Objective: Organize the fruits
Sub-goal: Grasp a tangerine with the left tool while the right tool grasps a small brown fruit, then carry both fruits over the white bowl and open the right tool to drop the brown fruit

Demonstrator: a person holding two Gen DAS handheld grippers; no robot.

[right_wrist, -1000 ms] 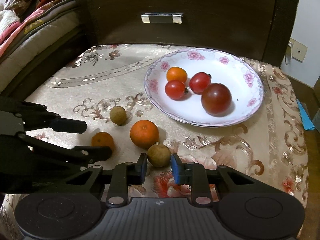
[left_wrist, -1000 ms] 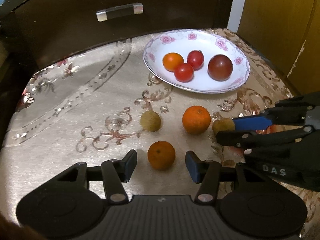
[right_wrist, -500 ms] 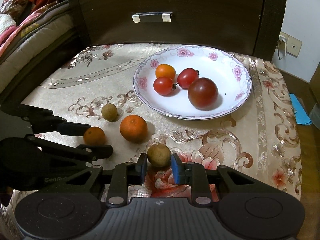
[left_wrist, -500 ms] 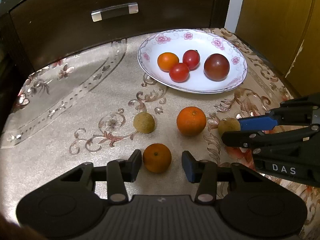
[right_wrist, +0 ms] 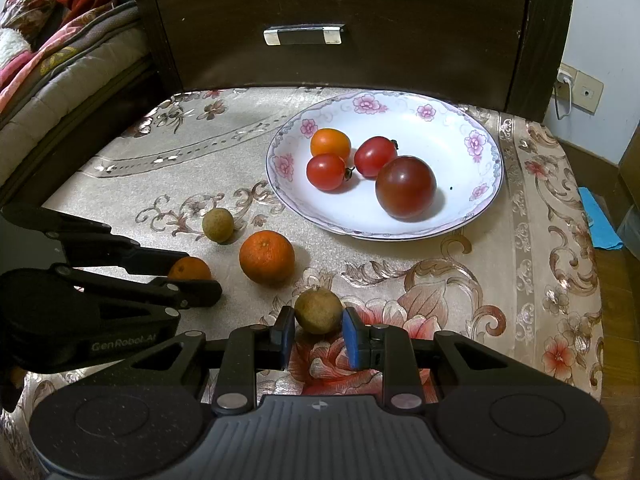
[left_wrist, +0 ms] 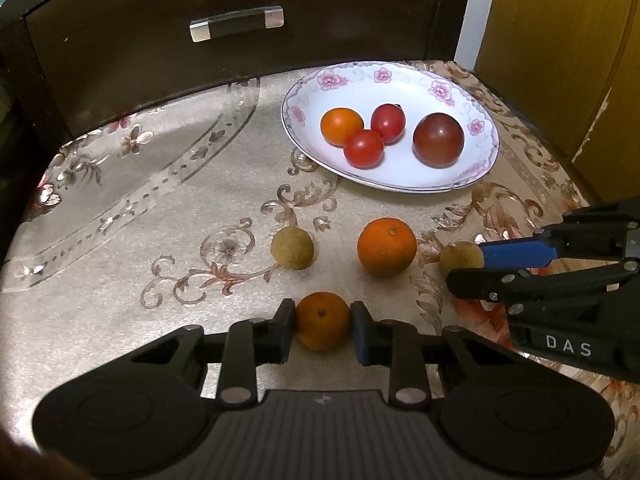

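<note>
My left gripper (left_wrist: pixel 322 330) is closing its jaws on a small orange (left_wrist: pixel 322 326), and both pads touch its sides on the patterned tablecloth (left_wrist: pixel 180 208). My right gripper (right_wrist: pixel 318 334) is shut on a brown round fruit (right_wrist: pixel 318 310) that rests on the cloth. Between the two grippers lie a bigger orange (left_wrist: pixel 387 246) and a second brown fruit (left_wrist: pixel 292 248). Behind them a white flowered plate (right_wrist: pixel 400 98) holds an orange tomato (right_wrist: pixel 330 143), two red tomatoes and a large dark red one (right_wrist: pixel 405 186).
A dark wooden drawer front with a metal handle (right_wrist: pixel 304 34) rises straight behind the table. Bedding (right_wrist: pixel 48 60) lies off the left side. A yellow wooden panel (left_wrist: pixel 560 40) stands at the right. The table's right edge drops to the floor by a blue item (right_wrist: pixel 600 220).
The left jaws have narrowed from wide apart to touching the small orange. The right gripper keeps its hold on the brown fruit.
</note>
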